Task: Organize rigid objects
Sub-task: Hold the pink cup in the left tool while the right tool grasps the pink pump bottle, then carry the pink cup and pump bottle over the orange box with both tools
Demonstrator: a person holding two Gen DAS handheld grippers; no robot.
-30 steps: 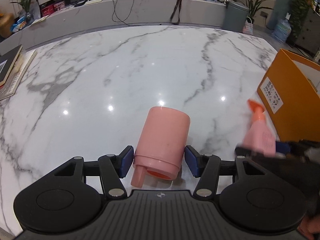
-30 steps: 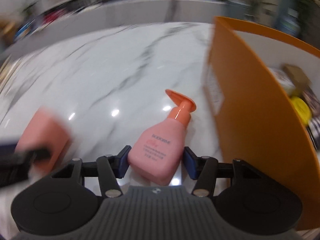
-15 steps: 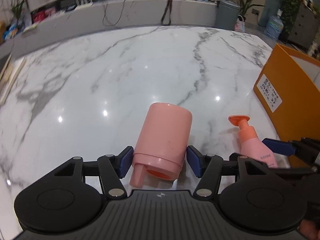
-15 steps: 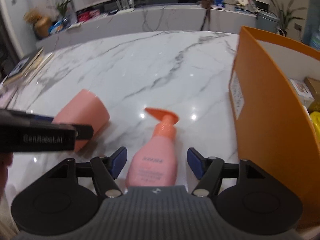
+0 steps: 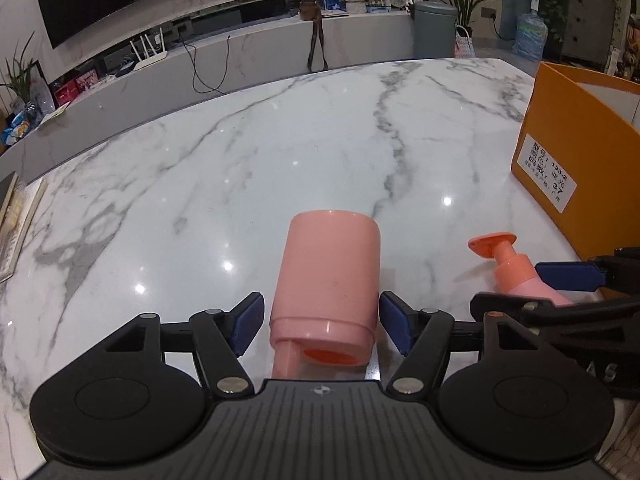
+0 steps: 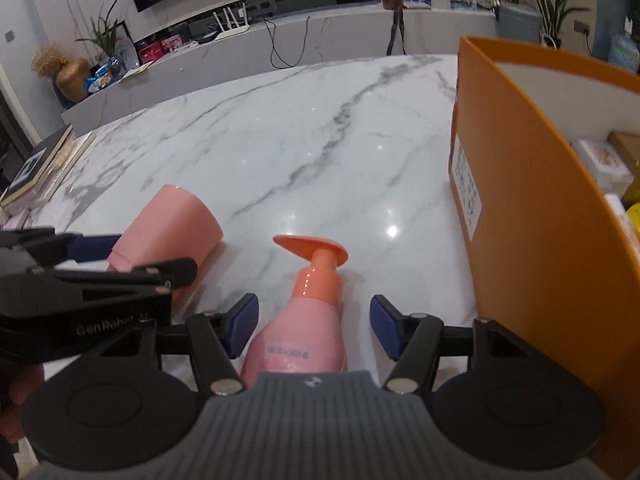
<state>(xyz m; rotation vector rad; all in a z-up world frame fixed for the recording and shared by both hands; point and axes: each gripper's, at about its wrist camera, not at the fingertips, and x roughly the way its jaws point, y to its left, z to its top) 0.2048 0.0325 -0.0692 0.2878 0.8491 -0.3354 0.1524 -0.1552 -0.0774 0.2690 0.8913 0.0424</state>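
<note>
A pink cup (image 5: 328, 272) lies on its side on the marble table (image 5: 280, 152), open end toward the camera. My left gripper (image 5: 320, 328) straddles it; its jaws are opening and both pads stand clear of the cup's sides. A pink pump bottle (image 6: 308, 332) with an orange pump head lies flat between the pads of my right gripper (image 6: 312, 324). Those jaws are closing, with a gap still showing on each side. The bottle (image 5: 516, 276) and the cup (image 6: 172, 224) also show in the opposite views.
An orange box (image 6: 532, 200) stands open at the right, close beside the bottle, with several packets inside. Its labelled wall (image 5: 580, 168) faces the table's middle. Books (image 5: 12, 224) lie at the table's left edge. The two grippers sit side by side.
The left jaws have widened away from the cup. The right gripper's pads, earlier against the bottle, now stand apart from it, and the bottle rests on the table.
</note>
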